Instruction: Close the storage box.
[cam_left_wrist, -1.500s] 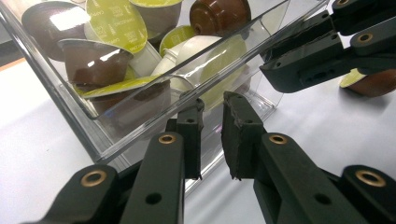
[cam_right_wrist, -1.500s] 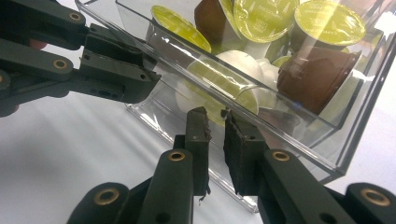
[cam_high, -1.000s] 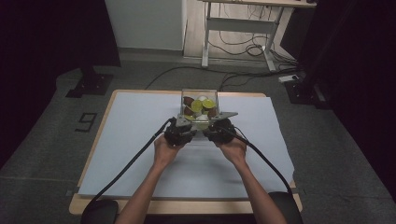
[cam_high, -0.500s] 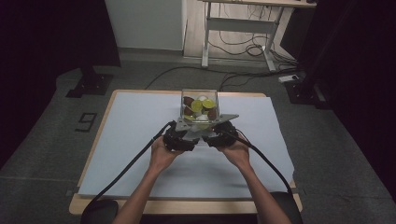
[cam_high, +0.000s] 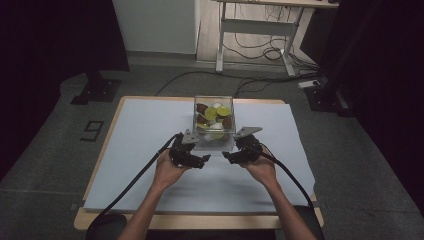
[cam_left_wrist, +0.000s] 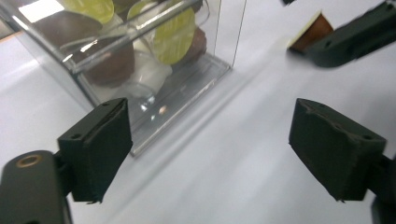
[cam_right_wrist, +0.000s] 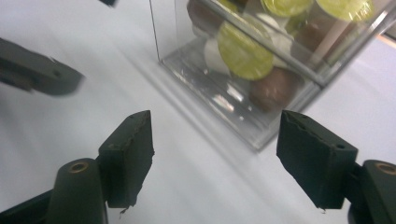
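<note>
Seen from the high view: a clear plastic box (cam_high: 214, 121) of coffee capsules, standing on the white sheet (cam_high: 130, 130) that covers the wooden counter (cam_high: 107, 145), slightly beyond centre. Inside the box, yellow-green foil-topped capsules (cam_high: 211, 113), brown capsules (cam_high: 202, 108) and white capsules (cam_high: 217, 126), heaped together.

Just in front of the box, two hand-held tools facing each other. Left tool (cam_high: 205, 159) gripped in the left hand (cam_high: 169, 170), pointing right; right tool (cam_high: 226, 156) gripped in the right hand (cam_high: 260, 167), pointing left. Tips near but apart, bare sheet between them. Black cables (cam_high: 135, 180) trailing back toward the near edge of the counter.

From the left gripper view: left tool (cam_left_wrist: 219, 144) wide open, nothing between its black jaws, only white sheet below. Box corner (cam_left_wrist: 140, 70) at upper left, near the left jaw. At upper right, a small brown capsule with a pale lid (cam_left_wrist: 312, 31) beside a blurred dark jaw of the other tool; whether held or merely lying there cannot be told.

From the right gripper view: right tool (cam_right_wrist: 215, 149) likewise wide open and empty, box (cam_right_wrist: 261, 60) ahead to the upper right, a yellow-green lid (cam_right_wrist: 243, 50) pressed against its clear wall.
</note>
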